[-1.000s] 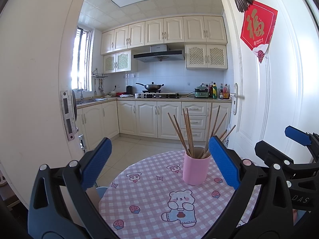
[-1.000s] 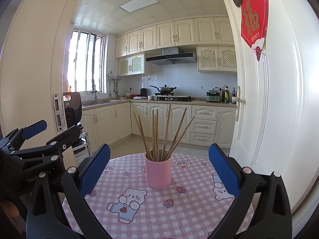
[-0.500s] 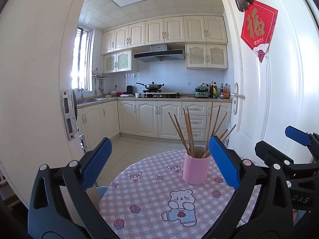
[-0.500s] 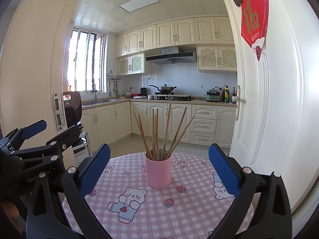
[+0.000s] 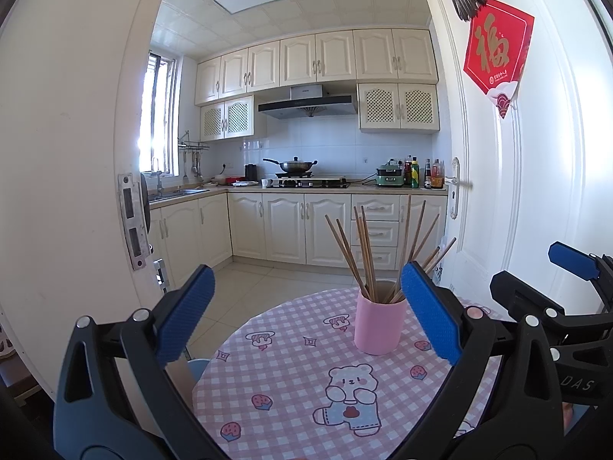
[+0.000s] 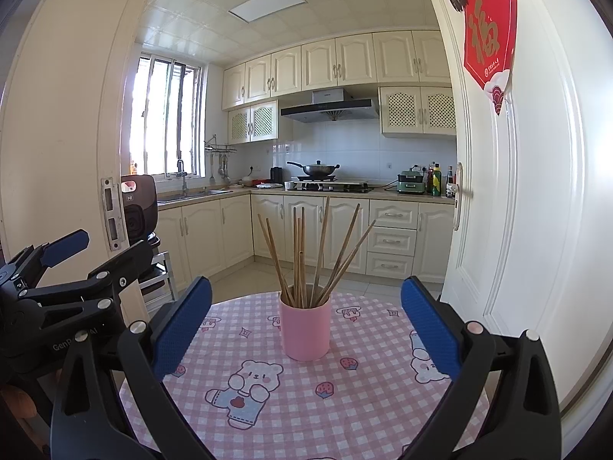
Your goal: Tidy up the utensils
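A pink cup stands upright on a round table with a pink checked cloth. Several wooden chopsticks fan out of it. My left gripper hovers above the table's near side, open and holding nothing, with the cup just left of its right finger. My right gripper is open too, and the cup sits centred between its blue pads, farther off. Each gripper shows at the edge of the other's view: right gripper, left gripper.
A white door stands open close on the right, a door frame on the left. Beyond the table is tiled floor and a kitchen with cream cabinets and a wok on the stove. A metal rack stands by the left frame.
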### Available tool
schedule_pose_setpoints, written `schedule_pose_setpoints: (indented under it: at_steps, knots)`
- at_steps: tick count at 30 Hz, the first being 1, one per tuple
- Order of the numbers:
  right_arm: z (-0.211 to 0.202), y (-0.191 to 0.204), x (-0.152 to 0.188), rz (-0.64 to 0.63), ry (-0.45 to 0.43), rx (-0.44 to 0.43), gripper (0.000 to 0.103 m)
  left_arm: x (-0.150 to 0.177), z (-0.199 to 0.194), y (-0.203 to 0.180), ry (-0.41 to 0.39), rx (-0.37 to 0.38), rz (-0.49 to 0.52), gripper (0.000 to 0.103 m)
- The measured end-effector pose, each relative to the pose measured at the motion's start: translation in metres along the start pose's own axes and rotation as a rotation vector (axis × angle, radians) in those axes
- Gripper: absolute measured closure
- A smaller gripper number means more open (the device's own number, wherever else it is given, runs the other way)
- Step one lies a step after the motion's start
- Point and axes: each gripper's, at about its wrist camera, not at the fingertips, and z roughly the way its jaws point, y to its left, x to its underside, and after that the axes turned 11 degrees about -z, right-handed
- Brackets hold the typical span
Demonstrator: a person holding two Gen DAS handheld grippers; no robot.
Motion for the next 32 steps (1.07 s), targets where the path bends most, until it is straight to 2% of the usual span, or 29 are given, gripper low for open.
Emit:
schedule_pose_setpoints:
  at_steps: [15,32]
  knots:
    - [0.002,0.0,0.001,0.0,0.003,-0.001,0.008,0.001,0.001,-0.001,0.003,-0.003,0.004,0.007]
    - [0.012,-0.002,0.008,0.009,0.032,-0.011,0.008,0.006,0.014,0.0,0.044,-0.007,-0.002,0.007]
